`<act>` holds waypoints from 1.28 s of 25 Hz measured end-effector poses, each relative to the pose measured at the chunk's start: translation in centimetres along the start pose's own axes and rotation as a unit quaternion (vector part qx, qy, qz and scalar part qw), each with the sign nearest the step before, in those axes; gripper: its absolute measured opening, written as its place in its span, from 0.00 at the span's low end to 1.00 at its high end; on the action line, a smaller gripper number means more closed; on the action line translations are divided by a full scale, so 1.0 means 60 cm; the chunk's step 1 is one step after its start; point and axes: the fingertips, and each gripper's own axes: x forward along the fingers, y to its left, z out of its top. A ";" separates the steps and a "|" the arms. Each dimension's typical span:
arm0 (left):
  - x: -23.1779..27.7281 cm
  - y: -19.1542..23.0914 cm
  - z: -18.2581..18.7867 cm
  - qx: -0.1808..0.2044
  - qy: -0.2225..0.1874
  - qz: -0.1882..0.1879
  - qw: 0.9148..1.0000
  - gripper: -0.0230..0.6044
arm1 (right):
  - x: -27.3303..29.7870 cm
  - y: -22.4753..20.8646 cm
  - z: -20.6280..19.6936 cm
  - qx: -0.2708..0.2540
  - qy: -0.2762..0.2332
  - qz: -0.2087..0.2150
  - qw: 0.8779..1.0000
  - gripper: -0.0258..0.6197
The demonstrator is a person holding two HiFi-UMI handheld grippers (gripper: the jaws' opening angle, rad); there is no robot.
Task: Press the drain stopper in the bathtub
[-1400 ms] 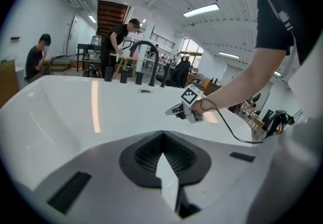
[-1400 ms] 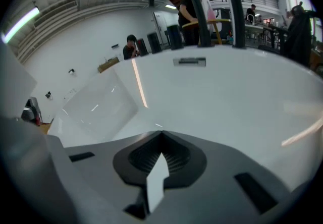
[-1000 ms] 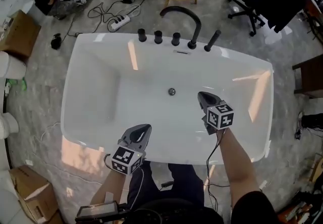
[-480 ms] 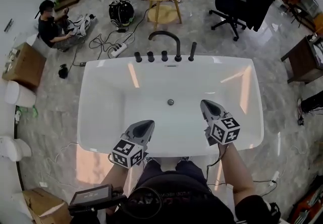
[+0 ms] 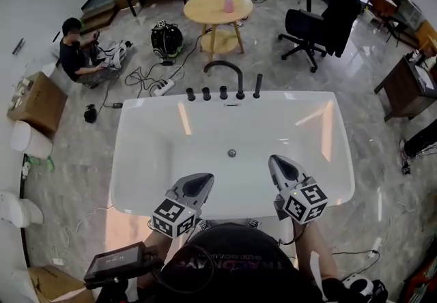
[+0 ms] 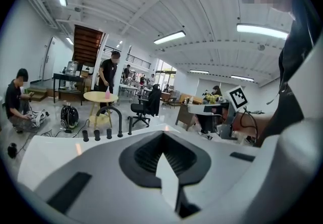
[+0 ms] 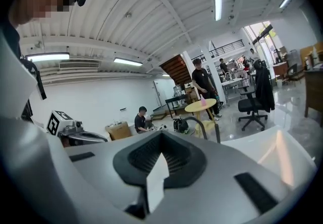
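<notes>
A big open workshop with a grey marbled floor [image 5: 82, 158], and in the middle of it a white bathtub [image 5: 130, 158], standing free. Past its far rim are a round wooden table [image 5: 218, 9] and a black office chair [image 5: 315, 27]. A person [image 5: 76, 54] sits on the floor off to the left, near a cardboard box [image 5: 33, 98]. A black arched faucet [image 5: 231, 71] rises from the tub's far edge beside a row of black knobs.

The one doing the work stands at the near rim with a tool in each hand. The left gripper [image 5: 203, 179] hangs over the near rim and the right gripper [image 5: 275, 161] over the near part of the basin. Both point across the tub toward the faucet. Each has its jaws pressed together with nothing between them. The drain stopper [image 5: 231, 153], a small round metal disc, sits on the tub floor ahead of and between the two tips, and neither touches it.
</notes>
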 end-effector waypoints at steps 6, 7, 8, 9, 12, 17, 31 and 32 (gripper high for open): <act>-0.020 -0.025 -0.009 -0.007 0.001 -0.011 1.000 0.05 | -0.029 0.083 -0.008 -0.020 0.004 0.027 0.999 0.06; -0.024 -0.031 -0.008 -0.011 0.001 -0.012 1.000 0.05 | -0.035 0.093 -0.009 -0.018 0.005 0.030 0.999 0.06; -0.028 -0.035 -0.007 -0.017 0.002 -0.012 1.000 0.05 | -0.040 0.100 -0.009 -0.016 0.005 0.032 0.999 0.07; -0.031 -0.040 -0.008 -0.023 0.002 -0.012 1.000 0.05 | -0.045 0.107 -0.010 -0.015 0.005 0.033 0.999 0.06; -0.038 -0.051 -0.016 -0.039 -0.001 -0.018 0.999 0.05 | -0.057 0.124 -0.020 -0.023 0.006 0.037 0.999 0.06; -0.044 -0.051 -0.019 -0.043 -0.001 -0.021 0.999 0.05 | -0.055 0.155 -0.037 -0.029 0.017 0.051 0.998 0.06; -0.048 -0.053 -0.021 -0.044 -0.001 -0.013 0.999 0.05 | -0.046 0.176 -0.052 -0.023 0.035 0.077 0.996 0.06; -0.048 -0.054 -0.020 -0.043 -0.001 -0.014 0.999 0.05 | -0.045 0.176 -0.052 -0.022 0.035 0.078 0.996 0.06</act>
